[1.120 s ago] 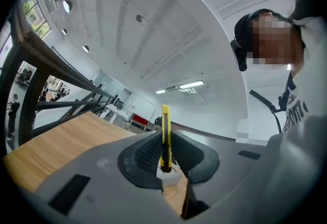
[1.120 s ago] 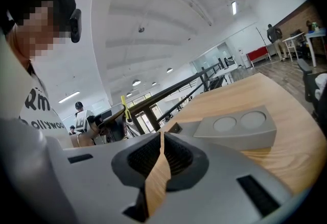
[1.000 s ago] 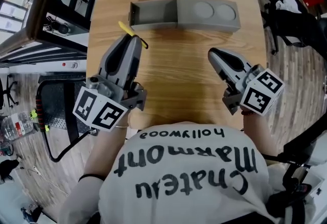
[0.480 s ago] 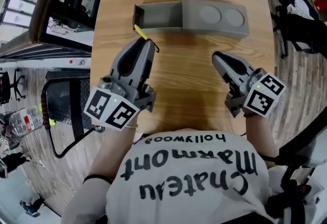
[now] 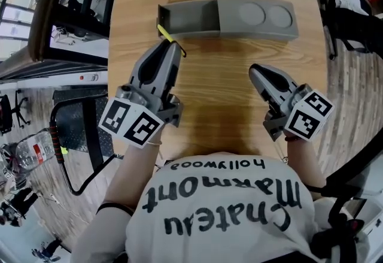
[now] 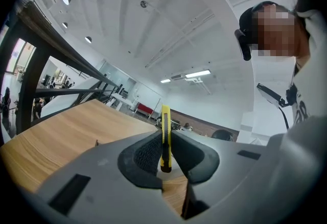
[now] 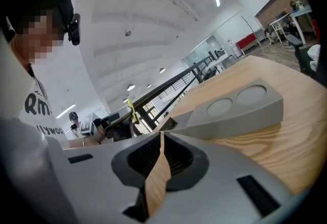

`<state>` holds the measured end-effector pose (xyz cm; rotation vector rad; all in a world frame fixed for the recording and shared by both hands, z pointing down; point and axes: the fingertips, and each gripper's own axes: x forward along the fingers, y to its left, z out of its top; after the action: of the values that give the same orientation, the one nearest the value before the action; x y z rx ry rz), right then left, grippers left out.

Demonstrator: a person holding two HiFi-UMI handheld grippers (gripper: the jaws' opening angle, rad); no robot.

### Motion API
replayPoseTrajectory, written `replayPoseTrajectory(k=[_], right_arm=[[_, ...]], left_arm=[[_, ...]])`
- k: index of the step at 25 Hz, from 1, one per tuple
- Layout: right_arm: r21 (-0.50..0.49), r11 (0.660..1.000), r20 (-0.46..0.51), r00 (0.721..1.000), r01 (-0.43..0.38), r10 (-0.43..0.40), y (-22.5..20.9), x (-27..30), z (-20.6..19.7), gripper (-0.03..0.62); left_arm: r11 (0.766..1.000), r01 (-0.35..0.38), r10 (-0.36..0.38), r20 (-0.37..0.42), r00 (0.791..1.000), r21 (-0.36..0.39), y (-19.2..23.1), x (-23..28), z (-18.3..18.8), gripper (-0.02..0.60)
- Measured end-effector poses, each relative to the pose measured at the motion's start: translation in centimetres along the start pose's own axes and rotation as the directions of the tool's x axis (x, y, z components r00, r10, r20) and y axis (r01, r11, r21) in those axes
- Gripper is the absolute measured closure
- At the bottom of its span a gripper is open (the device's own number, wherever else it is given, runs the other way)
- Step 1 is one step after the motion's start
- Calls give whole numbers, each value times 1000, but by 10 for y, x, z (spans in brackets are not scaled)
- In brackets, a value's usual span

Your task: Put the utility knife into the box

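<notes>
A yellow utility knife (image 5: 166, 36) sticks out of my left gripper (image 5: 171, 47), which is shut on it just in front of the grey box (image 5: 187, 17). The box's open compartment lies at its left end; a lid part with two round recesses (image 5: 258, 15) covers the right end. In the left gripper view the knife (image 6: 165, 133) stands upright, pinched between the pads of my left gripper (image 6: 164, 155). My right gripper (image 5: 255, 69) hovers over the wooden table (image 5: 221, 94), shut with nothing in it. The right gripper view shows my right gripper (image 7: 160, 149) with its jaws together and the box (image 7: 240, 108) beyond.
A dark metal frame (image 5: 75, 13) runs along the table's left edge. A black chair (image 5: 350, 13) stands off the right side. Bottles and cables (image 5: 27, 151) lie on the floor at the left. My white printed shirt (image 5: 221, 208) fills the bottom of the head view.
My left gripper has carried the knife a little forward and to the right, closer to the box's open end. The right gripper has hardly moved.
</notes>
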<state>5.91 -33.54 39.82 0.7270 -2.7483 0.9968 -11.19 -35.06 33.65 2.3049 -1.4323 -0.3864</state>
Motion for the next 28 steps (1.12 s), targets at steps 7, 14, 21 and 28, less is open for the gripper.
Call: replayPoseTrajectory(k=[7, 14, 21, 28], right_arm=[[19, 1000, -16, 1000, 8, -7, -4, 8, -6, 568], [40, 998, -30, 999, 38, -37, -12, 5, -17, 568], [18, 999, -62, 997, 40, -39, -17, 10, -23, 568], [38, 999, -72, 997, 31, -29, -21, 10, -29, 568]], left_arm=[[1000, 3, -3, -24, 1000, 8, 21, 20, -8, 531], [1000, -10, 11, -45, 999, 14, 45, 39, -16, 531], [1000, -30, 30, -69, 997, -1, 66, 64, -33, 531], [999, -51, 52, -97, 994, 14, 83, 85, -46, 531]])
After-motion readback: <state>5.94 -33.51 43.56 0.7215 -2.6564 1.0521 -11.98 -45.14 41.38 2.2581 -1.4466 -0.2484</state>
